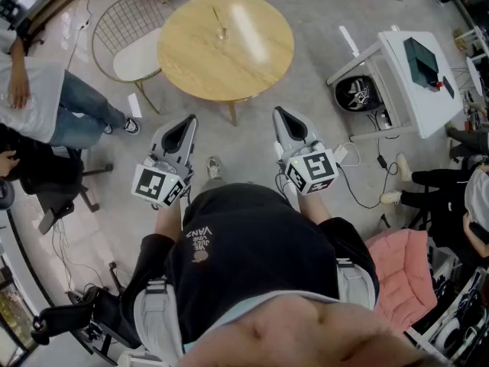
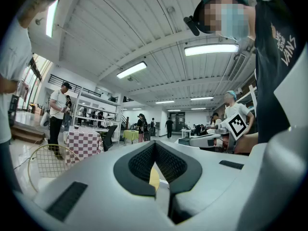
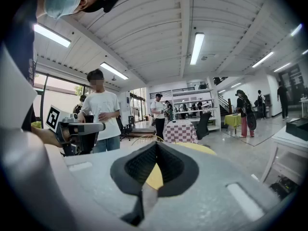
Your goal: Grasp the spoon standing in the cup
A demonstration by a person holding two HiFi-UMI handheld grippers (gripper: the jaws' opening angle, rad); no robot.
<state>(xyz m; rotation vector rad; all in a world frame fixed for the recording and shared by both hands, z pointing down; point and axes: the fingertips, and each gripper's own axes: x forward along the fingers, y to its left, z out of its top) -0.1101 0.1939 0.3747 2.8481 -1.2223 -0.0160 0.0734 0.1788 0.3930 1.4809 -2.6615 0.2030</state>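
Holding both tools close to the body, the person has the left gripper (image 1: pixel 186 122) and the right gripper (image 1: pixel 281 115) with jaws pressed together and nothing between them. In each gripper view the dark pads meet at the tip, and only a sliver of yellow tabletop shows beneath.

Beyond a stretch of bare floor stands the round wooden table (image 1: pixel 256 63). On its far half sits the cup (image 1: pixel 221 34), apparently clear glass, though it is small here. The spoon (image 1: pixel 218 17) rises from it as a thin slanted line.

I judge the step in hand to be the approach. One gripper should open before it arrives, come in level above the rim, and close on the handle alone, so the light cup is not nudged or tipped.

The dark shirt (image 2: pixel 288 44) reads "VANS". The marker cubes (image 1: pixel 312 173) carry only square patterns.
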